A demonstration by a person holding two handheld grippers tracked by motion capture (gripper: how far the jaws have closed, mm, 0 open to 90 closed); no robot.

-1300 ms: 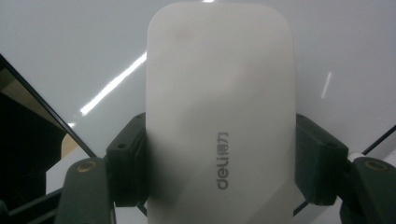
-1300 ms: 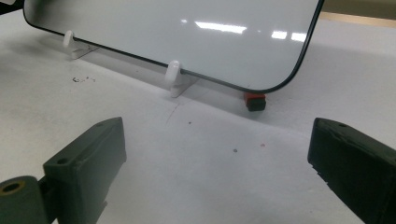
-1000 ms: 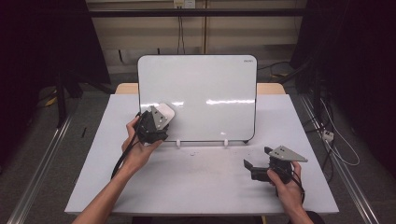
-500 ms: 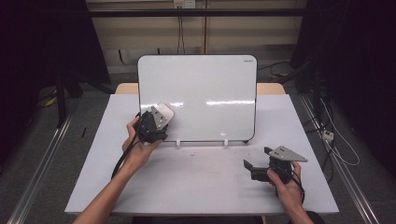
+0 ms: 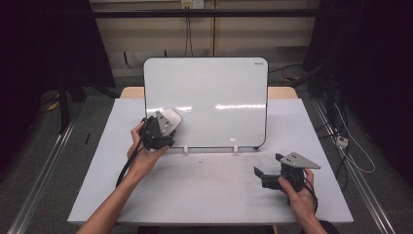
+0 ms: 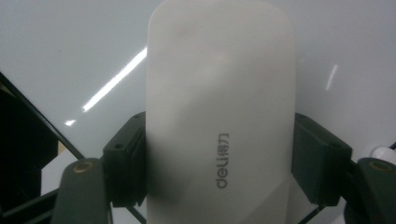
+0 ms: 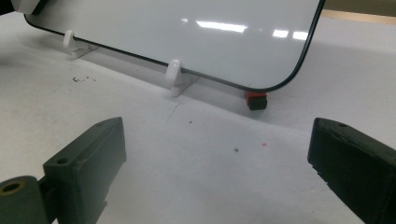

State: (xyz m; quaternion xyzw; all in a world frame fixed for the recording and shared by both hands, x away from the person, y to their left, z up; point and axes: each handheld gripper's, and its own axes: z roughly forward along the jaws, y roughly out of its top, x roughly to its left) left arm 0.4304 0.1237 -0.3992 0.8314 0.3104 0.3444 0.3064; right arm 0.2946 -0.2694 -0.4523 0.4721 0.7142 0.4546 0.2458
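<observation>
Pressing up against the whiteboard (image 5: pixel 214 97), the left tool (image 5: pixel 163 127) has a white eraser (image 6: pixel 219 116) between its jaws, low at the board's left corner. Those jaws have just been easing apart: the left pad looks to touch the eraser, a slim gap shows at the right pad, so the grip looks loose. The eraser's lower end is cut off, its far face hidden against the board. In front of the whiteboard's right corner, the right tool (image 5: pixel 263 174) sits on the bench (image 5: pixel 204 195), jaws wide apart, nothing between them. A small red-and-black thing (image 7: pixel 256 99) peeks from under that corner, too small to identify.
</observation>
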